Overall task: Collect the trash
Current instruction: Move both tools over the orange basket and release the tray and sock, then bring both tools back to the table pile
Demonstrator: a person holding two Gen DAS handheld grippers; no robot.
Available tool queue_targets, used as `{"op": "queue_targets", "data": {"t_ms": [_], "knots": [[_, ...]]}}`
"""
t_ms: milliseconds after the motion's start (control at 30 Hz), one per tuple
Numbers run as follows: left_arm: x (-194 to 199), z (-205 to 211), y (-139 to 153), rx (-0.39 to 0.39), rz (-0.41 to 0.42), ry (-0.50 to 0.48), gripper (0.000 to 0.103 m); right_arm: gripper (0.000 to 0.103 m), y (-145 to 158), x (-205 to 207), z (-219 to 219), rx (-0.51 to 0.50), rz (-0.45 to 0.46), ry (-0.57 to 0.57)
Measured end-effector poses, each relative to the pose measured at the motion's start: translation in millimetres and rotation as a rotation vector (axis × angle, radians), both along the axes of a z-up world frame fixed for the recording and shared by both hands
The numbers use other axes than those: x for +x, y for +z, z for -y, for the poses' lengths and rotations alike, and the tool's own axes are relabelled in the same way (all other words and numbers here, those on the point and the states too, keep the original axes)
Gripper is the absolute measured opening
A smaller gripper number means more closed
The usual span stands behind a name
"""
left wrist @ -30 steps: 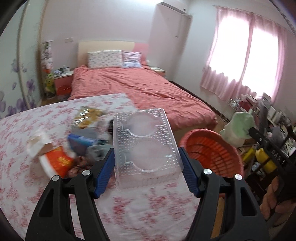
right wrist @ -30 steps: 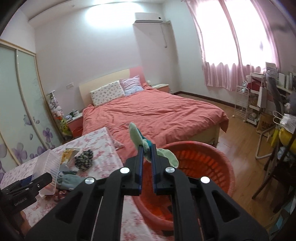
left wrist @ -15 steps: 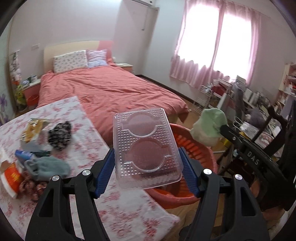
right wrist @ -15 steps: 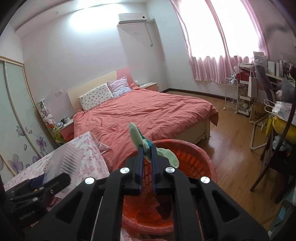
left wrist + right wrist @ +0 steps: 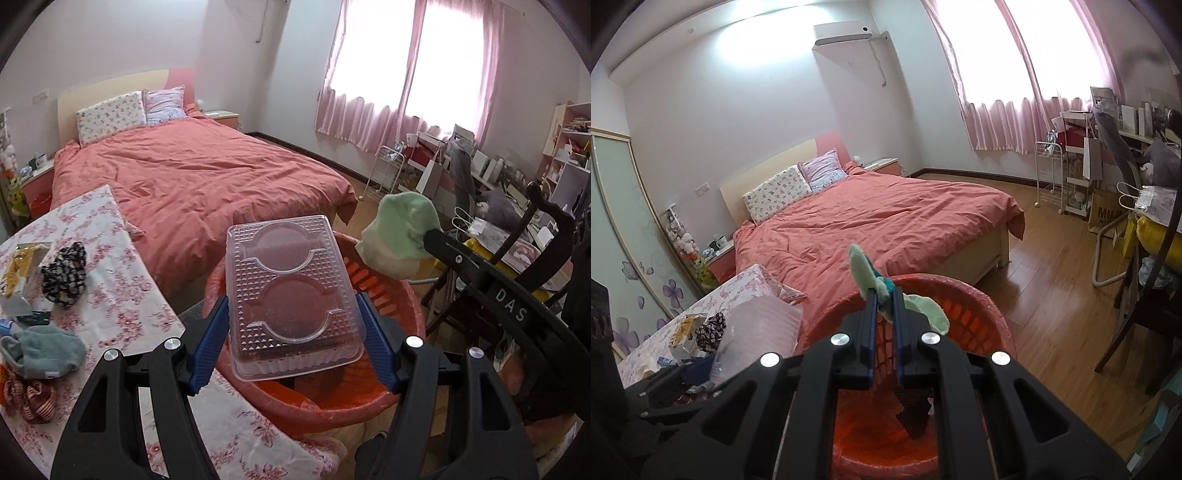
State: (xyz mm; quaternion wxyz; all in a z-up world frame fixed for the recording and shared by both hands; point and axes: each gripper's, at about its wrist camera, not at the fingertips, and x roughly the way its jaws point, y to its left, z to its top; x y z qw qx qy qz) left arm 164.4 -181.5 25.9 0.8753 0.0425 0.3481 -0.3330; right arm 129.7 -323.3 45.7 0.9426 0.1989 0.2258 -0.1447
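**Both loads held above the basket**

A clear plastic tray (image 5: 291,295) is clamped across its short sides by the left gripper (image 5: 293,343), its long axis running away from the jaws, over the near rim of the red basket (image 5: 402,295). A green cloth (image 5: 882,288) is pinched in the tightly closed right gripper (image 5: 884,314), above the basket's middle. Release is judged the next move.

Counted: one tray, one cloth, one basket. On the flowered table (image 5: 125,295), near its right edge, a dark patterned cloth (image 5: 64,273) and a grey sock (image 5: 48,352) are left.

Bed with coral duvet (image 5: 192,177), two pillows (image 5: 779,192) at headboard, pink curtains (image 5: 399,74), wall air conditioner (image 5: 842,33), wooden floor (image 5: 1052,266)
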Motion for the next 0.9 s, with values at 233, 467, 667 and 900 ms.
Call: {"op": "queue_targets", "data": {"t_ms": [233, 467, 667, 900], "knots": [[4, 16, -9, 0.022, -0.016, -0.005, 0.069, 0.016, -6, 7, 9, 0.031, 0.006, 0.001], [11, 20, -26, 0.069, -0.058, 0.017, 0.075, 0.033, -17, 8, 19, 0.042, -0.016, -0.036], [6, 2, -25, 0.139, 0.006, 0.106, 0.085, 0.063, -17, -1, 13, -0.036, -0.030, -0.073], [1, -38, -22, 0.238, 0.085, 0.209, 0.092, 0.071, -15, -3, -16, -0.100, -0.060, -0.020]]}}
